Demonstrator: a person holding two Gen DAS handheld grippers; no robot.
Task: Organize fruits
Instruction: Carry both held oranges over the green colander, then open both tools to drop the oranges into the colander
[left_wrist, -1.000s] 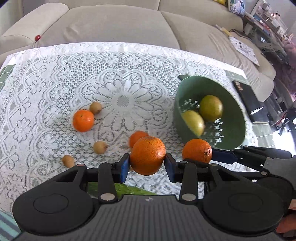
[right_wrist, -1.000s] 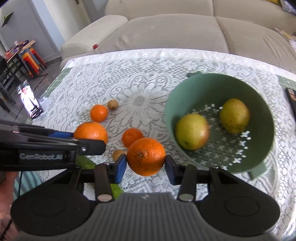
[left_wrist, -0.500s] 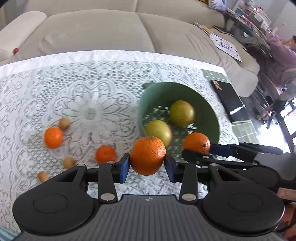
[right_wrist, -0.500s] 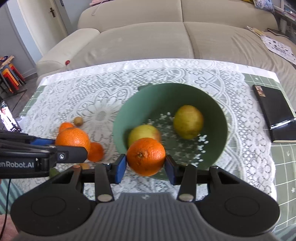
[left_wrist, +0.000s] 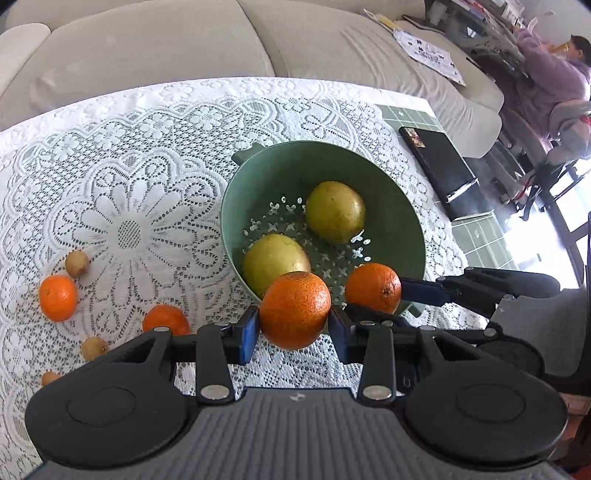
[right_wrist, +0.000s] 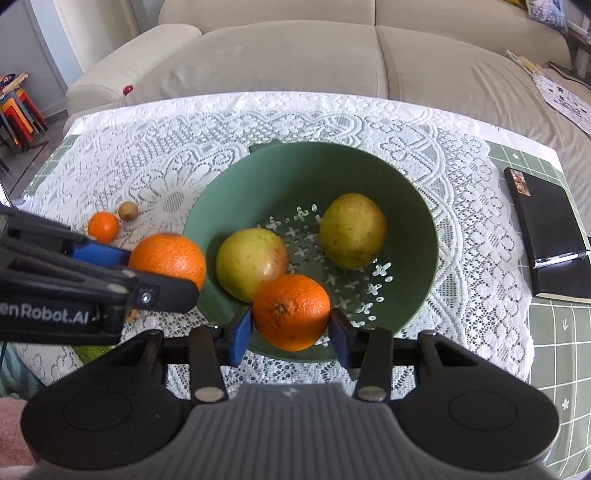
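My left gripper (left_wrist: 294, 328) is shut on a large orange (left_wrist: 295, 309), held just before the near left rim of the green colander bowl (left_wrist: 399, 221). Over the bowl's near edge, my right gripper (right_wrist: 291, 330) is shut on a second orange (right_wrist: 291, 311). In the left wrist view that second orange (left_wrist: 373, 287) hangs at the right, and in the right wrist view the first orange (right_wrist: 168, 260) shows at the left. Two yellow-green pears (right_wrist: 352, 230) (right_wrist: 251, 264) lie in the bowl (right_wrist: 417, 206). Small tangerines (left_wrist: 58, 297) (left_wrist: 166, 319) and several small brown fruits (left_wrist: 77, 263) stay on the lace cloth.
A white lace cloth (left_wrist: 129, 155) covers the table. A black notebook with a pen (right_wrist: 546, 236) lies at the right edge on a green mat. A beige sofa (right_wrist: 295, 55) runs behind the table. A person sits at far right (left_wrist: 554, 74).
Both grippers have carried their oranges rightward, from above the loose fruit to the bowl. The bowl now sits centred in both views. Neither grip has changed.
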